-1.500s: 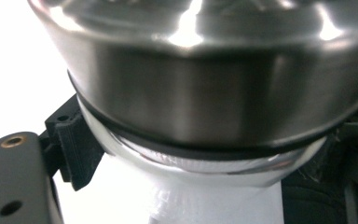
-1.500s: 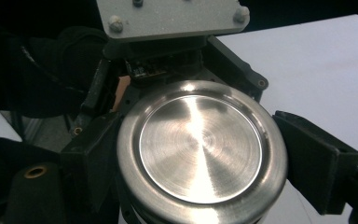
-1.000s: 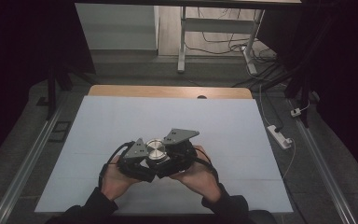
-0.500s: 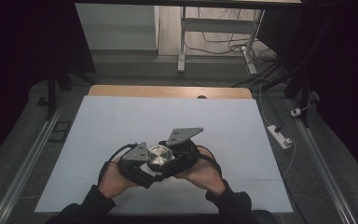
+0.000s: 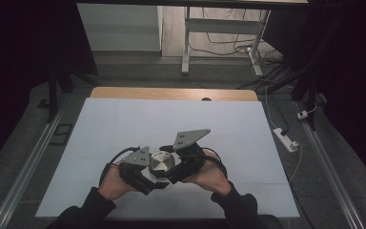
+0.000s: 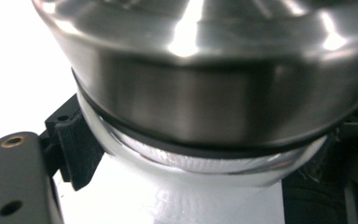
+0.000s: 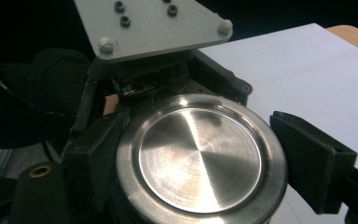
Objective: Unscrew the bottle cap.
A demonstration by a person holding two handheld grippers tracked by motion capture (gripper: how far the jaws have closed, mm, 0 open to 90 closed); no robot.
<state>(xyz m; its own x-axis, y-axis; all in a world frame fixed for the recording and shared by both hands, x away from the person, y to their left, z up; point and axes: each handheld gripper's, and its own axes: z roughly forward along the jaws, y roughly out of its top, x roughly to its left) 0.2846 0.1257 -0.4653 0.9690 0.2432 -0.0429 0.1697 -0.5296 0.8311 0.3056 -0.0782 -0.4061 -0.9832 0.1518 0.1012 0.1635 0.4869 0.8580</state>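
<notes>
Jar pinched twice over, lid slip or cracked glass risked.
Gripped the glass jar (image 6: 200, 163) around its body between the tight jaws of the left gripper (image 5: 153, 174); clamped the right gripper (image 5: 174, 164) on the steel lid (image 7: 199, 158), just above the left's jaws. Could have skidded off that smooth rim under a hard twist, spun the whole jar inside the left's hold, or cracked the glass through too fierce a squeeze.

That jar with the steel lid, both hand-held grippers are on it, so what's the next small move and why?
Probably twist the lid with the right hand-held gripper while the left hand-held gripper holds the jar steady. The right one's jaws have just been closing and now clamp the lid's rim from both sides; the left one grips the glass below, so the lid looks ready to turn.
</notes>
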